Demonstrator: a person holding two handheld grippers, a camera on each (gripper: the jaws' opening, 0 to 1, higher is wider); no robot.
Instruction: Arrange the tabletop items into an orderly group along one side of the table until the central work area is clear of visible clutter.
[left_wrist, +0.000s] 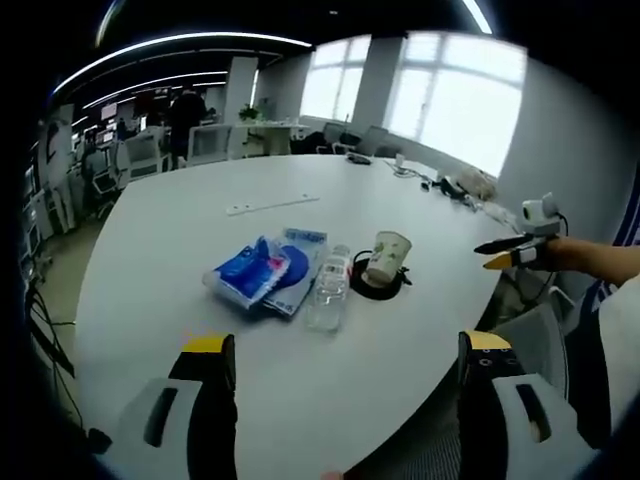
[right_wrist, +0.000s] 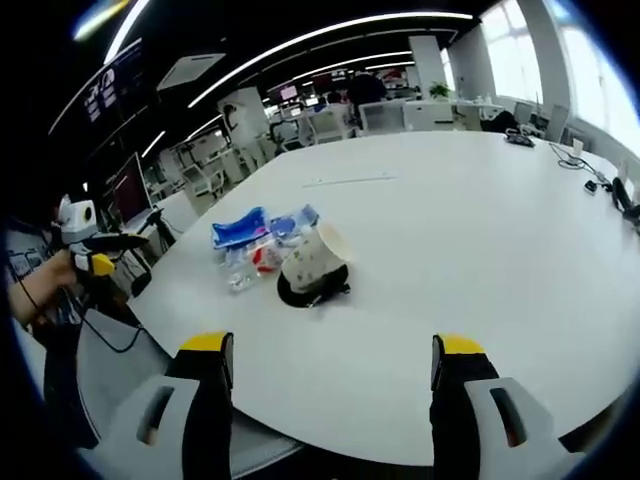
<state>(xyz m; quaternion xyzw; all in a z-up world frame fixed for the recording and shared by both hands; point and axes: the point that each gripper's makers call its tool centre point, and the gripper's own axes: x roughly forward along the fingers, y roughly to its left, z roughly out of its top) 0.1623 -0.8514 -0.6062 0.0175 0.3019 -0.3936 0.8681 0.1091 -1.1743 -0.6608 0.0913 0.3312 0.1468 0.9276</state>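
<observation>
Looking like the grouping's basically done, both the left gripper (left_wrist: 345, 360) and right gripper (right_wrist: 327, 360) hang wide apart and empty, so next comes maybe nudging the paper cup (left_wrist: 386, 258) straighter beside the water bottle (left_wrist: 328, 290) and blue packets (left_wrist: 262, 272).

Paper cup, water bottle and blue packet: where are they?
paper cup (left_wrist: 386, 258), left gripper view, on its printed side
water bottle (left_wrist: 328, 290), left gripper view, on its clear body
blue packet (left_wrist: 243, 271), left gripper view, on its top face
</observation>
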